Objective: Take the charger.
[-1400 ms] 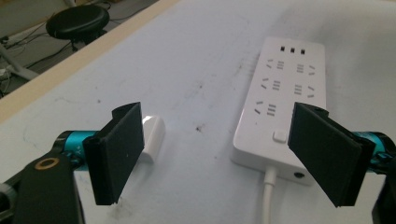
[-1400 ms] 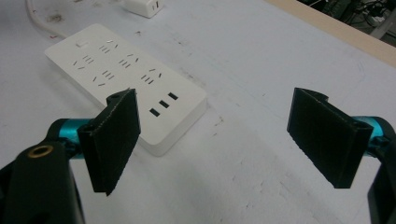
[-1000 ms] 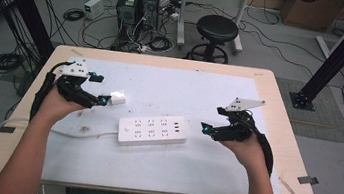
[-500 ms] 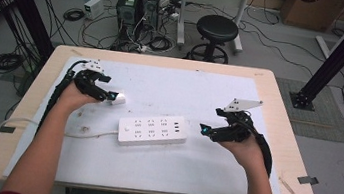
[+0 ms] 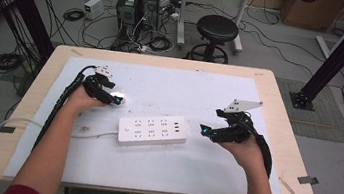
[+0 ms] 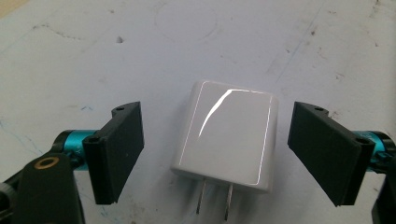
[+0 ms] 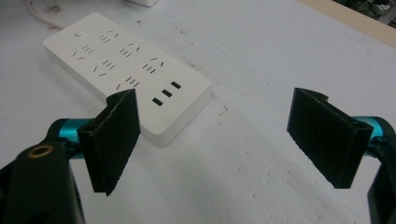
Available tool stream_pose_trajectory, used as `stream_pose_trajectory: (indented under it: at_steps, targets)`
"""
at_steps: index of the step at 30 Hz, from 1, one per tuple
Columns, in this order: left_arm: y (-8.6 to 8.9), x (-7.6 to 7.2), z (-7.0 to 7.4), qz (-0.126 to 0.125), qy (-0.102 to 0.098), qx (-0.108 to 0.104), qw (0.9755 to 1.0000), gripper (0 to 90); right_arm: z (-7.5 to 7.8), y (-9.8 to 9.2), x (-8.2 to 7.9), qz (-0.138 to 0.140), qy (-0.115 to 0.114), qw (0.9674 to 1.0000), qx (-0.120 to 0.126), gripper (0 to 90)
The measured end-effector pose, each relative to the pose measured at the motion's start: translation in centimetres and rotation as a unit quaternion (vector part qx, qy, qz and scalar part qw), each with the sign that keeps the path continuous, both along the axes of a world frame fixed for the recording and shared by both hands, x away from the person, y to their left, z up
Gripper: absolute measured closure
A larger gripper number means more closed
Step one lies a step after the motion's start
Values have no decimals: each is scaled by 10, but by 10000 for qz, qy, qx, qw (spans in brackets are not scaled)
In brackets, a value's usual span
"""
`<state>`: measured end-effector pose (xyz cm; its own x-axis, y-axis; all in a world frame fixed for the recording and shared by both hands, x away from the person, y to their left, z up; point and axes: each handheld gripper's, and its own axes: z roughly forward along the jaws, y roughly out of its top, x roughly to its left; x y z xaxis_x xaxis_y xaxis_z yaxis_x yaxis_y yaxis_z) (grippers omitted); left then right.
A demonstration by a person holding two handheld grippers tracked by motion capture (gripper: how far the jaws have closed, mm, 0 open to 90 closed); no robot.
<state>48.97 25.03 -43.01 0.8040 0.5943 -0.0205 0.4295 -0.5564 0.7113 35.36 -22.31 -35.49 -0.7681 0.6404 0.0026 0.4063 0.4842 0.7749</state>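
Now left tool (image 6: 219,154) jaws apart, straddling flat white charger (image 6: 229,133), prongs toward camera; right tool (image 7: 224,140) apart.

No readable text, brand or number anywhere: the white charger (image 6: 226,135) is blank, and the power strip (image 7: 126,70) carries only socket slots (no printed labels)

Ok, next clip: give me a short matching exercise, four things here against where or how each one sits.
Things:
1. white charger
2. power strip
3. left gripper
4. right gripper

States:
A. open, beside the strip's USB end
B. lying flat, prongs toward the camera
C. mid-table, cord running off left
D. open, jaws either side of the charger

Pairs: 1-B, 2-C, 3-D, 4-A
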Motion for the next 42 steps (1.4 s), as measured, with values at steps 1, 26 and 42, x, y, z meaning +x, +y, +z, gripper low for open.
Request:
stream_pose_trajectory:
  at_steps: [1,26,42]
  targets:
    - [0,0,0,0,0,0,10000,185,0,0,0,0,0,10000,0,176]
    - [-6,0,-10,-216,21,213,9995,320,-1,0,0,-39,24,10000,-2,175]
    - [-6,-3,-9,-302,8,233,9993,423,-2,-1,0,-33,38,10000,-4,176]
